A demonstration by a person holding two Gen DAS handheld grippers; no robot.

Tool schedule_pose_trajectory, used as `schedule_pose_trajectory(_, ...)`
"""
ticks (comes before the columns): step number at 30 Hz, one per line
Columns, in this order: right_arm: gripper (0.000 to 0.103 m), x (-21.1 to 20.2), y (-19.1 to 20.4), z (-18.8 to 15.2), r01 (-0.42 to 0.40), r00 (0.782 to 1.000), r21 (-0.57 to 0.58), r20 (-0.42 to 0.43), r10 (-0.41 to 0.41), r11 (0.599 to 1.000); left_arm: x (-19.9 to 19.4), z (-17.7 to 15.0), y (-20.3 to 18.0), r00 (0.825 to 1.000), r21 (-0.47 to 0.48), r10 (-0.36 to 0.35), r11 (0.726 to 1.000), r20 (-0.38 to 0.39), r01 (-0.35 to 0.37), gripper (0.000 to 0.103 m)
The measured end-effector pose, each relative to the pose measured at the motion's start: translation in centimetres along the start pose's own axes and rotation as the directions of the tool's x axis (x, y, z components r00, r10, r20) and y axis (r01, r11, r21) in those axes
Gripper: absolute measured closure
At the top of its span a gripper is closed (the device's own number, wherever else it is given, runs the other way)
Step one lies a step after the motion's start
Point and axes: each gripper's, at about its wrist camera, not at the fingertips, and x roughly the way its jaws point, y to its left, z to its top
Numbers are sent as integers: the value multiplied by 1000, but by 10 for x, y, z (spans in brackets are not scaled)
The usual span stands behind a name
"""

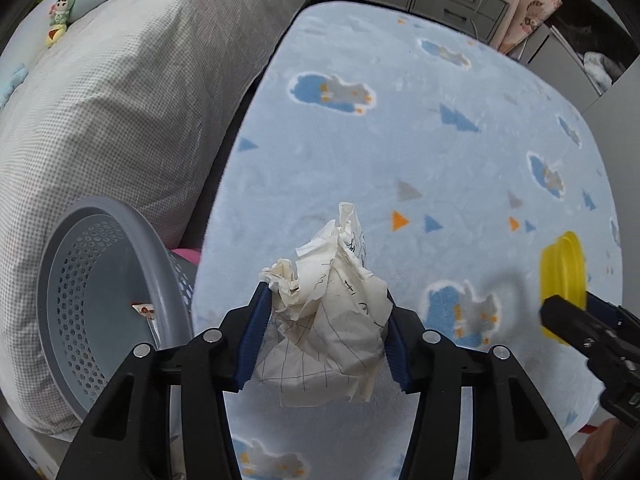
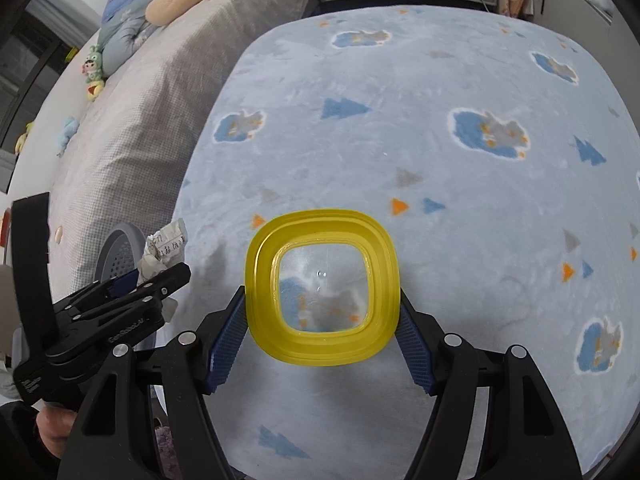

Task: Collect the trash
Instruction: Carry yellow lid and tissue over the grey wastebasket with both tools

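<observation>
From the left wrist, crumpled paper (image 1: 332, 316) is seen pinched in the left hand-held gripper (image 1: 326, 336) above the blanket (image 1: 400, 152), the grey basket (image 1: 100, 300) lying close to its left. From the right wrist, a yellow lid (image 2: 323, 288) is seen clamped across its width by the right hand-held gripper (image 2: 322, 328), farther from the basket (image 2: 120, 256), which lies beyond the left one.

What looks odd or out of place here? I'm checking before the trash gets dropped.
The grey perforated bin looks tipped, its mouth facing the left wrist camera, with one small scrap inside. Otherwise nothing is spilled: the left gripper clamps crumpled paper, and the right gripper clamps a yellow-rimmed clear container over the blue blanket.
</observation>
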Motion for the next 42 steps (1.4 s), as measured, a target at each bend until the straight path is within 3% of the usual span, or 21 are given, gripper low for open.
schedule_pose_trajectory(10,35,7,18,-14,-3,985,-57,173,13,998,-15,-19,26,980,12,-45,999,193,43,53)
schedule_pose_trajectory(18,35,24,20,-32,-5,966,-87,256,27,996,7,-48,36,967,43,-61,998,248,52,53)
schedule_pose_trajectory(23,35,32,18,-42,-28,948,-104,313,60,994,11,-61,39,940,61,-77,996,332,60,53)
schedule_pose_trajectory(30,35,43,8,-65,-82,934,-88,341,108,993,13,-87,41,919,86,-95,994,382,67,53)
schedule_pose_trajectory(33,35,35,13,-75,-79,919,-106,378,113,991,1,-98,47,897,74,-79,996,434,52,53)
schedule_pose_trajectory(37,35,9,26,-91,-98,877,-132,457,148,986,-25,-119,58,853,40,-49,999,519,33,52)
schedule_pose_trajectory(40,35,-2,40,-103,-85,863,-157,481,152,984,-43,-136,64,825,20,-30,1000,564,23,52)
schedule_pose_trajectory(42,35,-10,52,-107,-72,861,-171,487,148,983,-53,-144,69,821,0,-13,1000,571,15,52)
